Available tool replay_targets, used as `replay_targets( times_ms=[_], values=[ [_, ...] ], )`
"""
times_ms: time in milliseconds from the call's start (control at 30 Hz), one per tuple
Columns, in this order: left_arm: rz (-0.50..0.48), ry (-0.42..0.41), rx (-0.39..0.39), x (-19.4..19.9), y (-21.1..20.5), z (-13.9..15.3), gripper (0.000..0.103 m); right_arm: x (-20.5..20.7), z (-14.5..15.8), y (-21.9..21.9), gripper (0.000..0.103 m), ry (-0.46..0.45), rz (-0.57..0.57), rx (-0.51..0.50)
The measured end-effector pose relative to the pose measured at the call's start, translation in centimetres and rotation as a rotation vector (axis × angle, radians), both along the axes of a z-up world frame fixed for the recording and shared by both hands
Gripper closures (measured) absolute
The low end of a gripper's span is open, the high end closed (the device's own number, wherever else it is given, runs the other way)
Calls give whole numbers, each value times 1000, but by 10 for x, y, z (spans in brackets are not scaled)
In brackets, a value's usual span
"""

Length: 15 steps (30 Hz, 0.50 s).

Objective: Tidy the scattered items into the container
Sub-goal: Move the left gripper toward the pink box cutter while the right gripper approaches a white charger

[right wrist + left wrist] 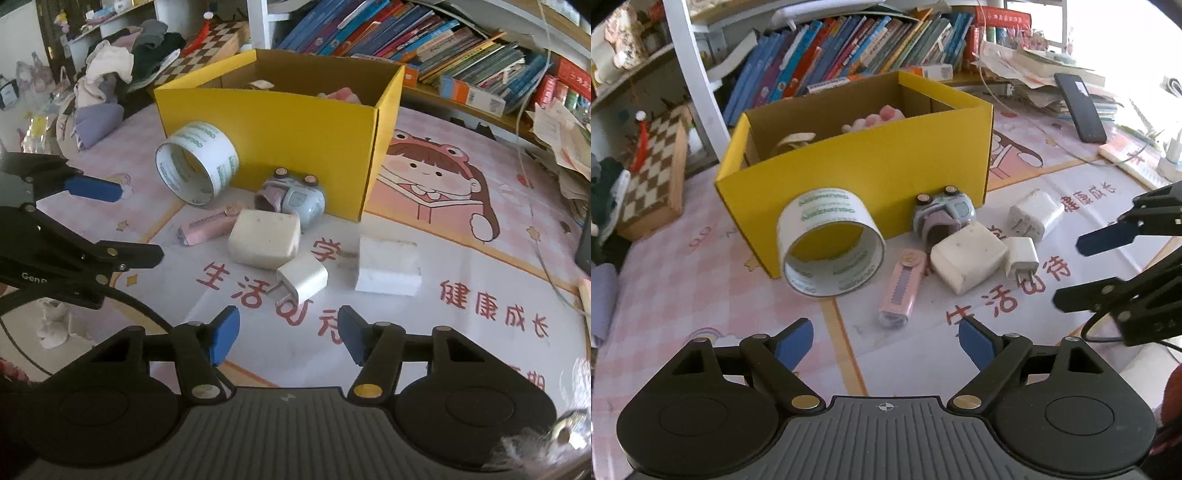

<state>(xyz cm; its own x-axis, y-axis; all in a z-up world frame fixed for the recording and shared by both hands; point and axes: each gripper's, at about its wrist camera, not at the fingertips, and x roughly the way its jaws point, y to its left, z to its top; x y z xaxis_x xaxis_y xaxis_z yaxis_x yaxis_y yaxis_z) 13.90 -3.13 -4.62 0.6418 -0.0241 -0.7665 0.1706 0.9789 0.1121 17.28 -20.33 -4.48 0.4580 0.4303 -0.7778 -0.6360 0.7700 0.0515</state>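
Both hand-held grippers hover over the bench with nothing between their fingers: left hand-held gripper (pixel 886 341) spread wide, right hand-held gripper (pixel 288 338) likewise spread.

Nearest the right one: small white plug (pixel 303 277), prongs pointing left, toward the left hand-held gripper. Beside it a white block (pixel 388 266), long axis across the view.

Next out: cream charger (pixel 265 238) touching the pink cutter (pixel 900 287), whose long axis runs toward the box.

Further: toy car (pixel 295 197) on its side, wheels up, against the yellow box (pixel 871 173); tape roll (pixel 831 242) on its curved face, opening toward the left camera.

Risks, as judged: roll may trundle off if nudged; crowded items may shift when one is pinched; the two hand-held grippers are close enough to collide.
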Motion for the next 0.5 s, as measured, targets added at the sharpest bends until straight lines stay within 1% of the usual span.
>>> replay_targets(
  times_ms=[133, 333, 500],
  values=[
    [-16, 18, -3, 9, -1, -6, 21, 12, -5, 4, 48, 24, 1, -1],
    [-24, 38, -5, 27, 0, -13, 32, 28, -11, 13, 49, 44, 15, -7],
    [-33, 63, -6, 40, 1, -18, 51, 34, -15, 19, 51, 55, 42, -15]
  ],
)
